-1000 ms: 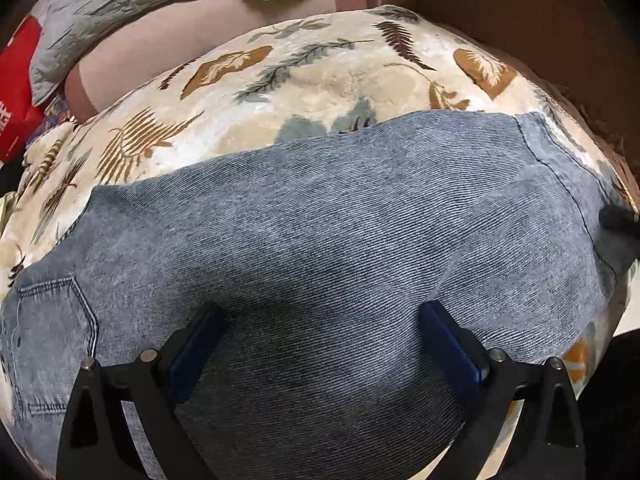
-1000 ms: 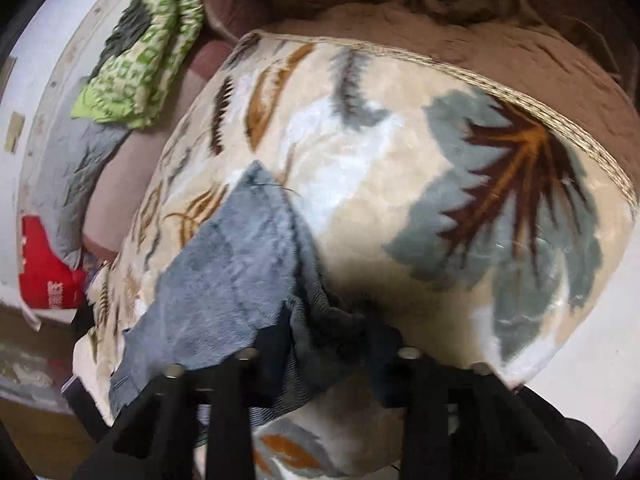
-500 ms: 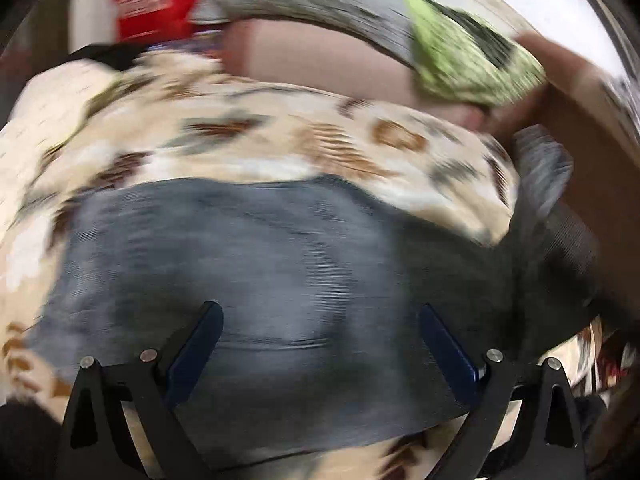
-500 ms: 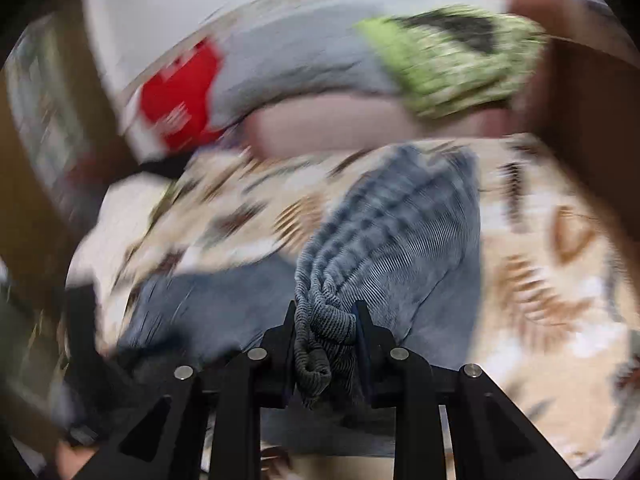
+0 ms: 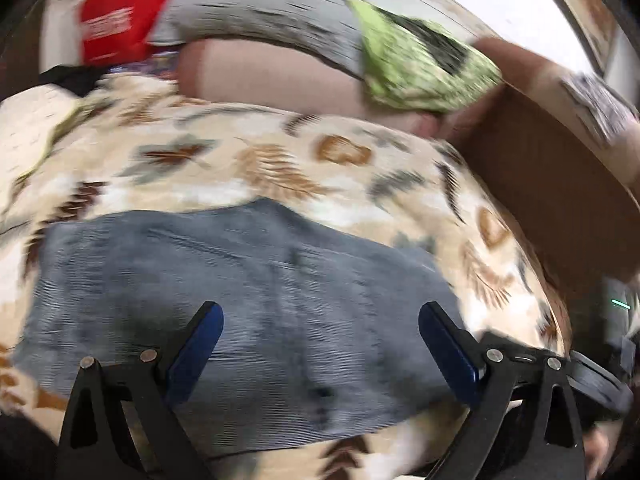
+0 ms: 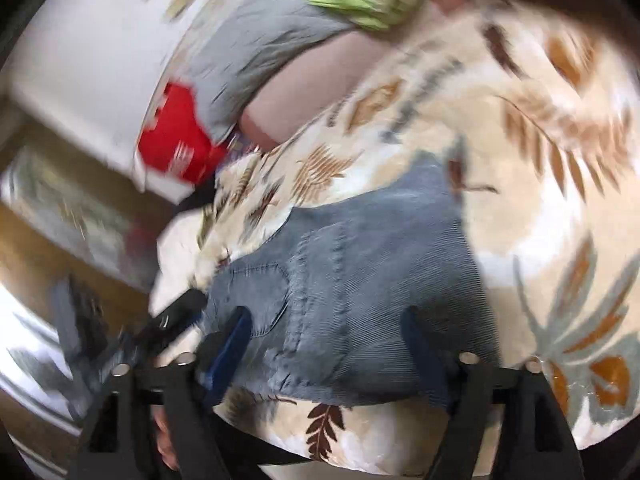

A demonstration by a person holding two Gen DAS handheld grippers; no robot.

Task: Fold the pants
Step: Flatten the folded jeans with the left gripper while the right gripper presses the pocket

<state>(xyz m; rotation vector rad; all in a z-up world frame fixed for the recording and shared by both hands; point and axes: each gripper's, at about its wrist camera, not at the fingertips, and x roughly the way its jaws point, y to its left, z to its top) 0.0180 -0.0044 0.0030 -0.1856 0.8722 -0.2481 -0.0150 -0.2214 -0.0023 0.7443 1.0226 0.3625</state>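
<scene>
The grey-blue denim pants (image 5: 240,300) lie as a compact folded block on the leaf-patterned blanket (image 5: 260,168). In the right wrist view the pants (image 6: 360,280) show a back pocket and seams on top. My left gripper (image 5: 320,332) is open, its blue pads (image 5: 196,348) spread just above the pants. My right gripper (image 6: 328,340) is open and empty over the near edge of the pants. The other gripper (image 6: 168,320) shows at the pants' left edge in the right wrist view. Both views are motion-blurred.
Behind the blanket lie a pinkish cushion (image 5: 272,80), a grey cloth (image 5: 260,12), a green patterned cloth (image 5: 420,68) and a red bag (image 5: 120,20). A brown wooden board (image 5: 540,184) rises at the right. The bed's edge drops to the floor (image 6: 60,248) at the left.
My right gripper carried the pant leg end over the rest and let go; its jaws went from shut on denim to open. The pants now lie shorter. Both cameras swung.
</scene>
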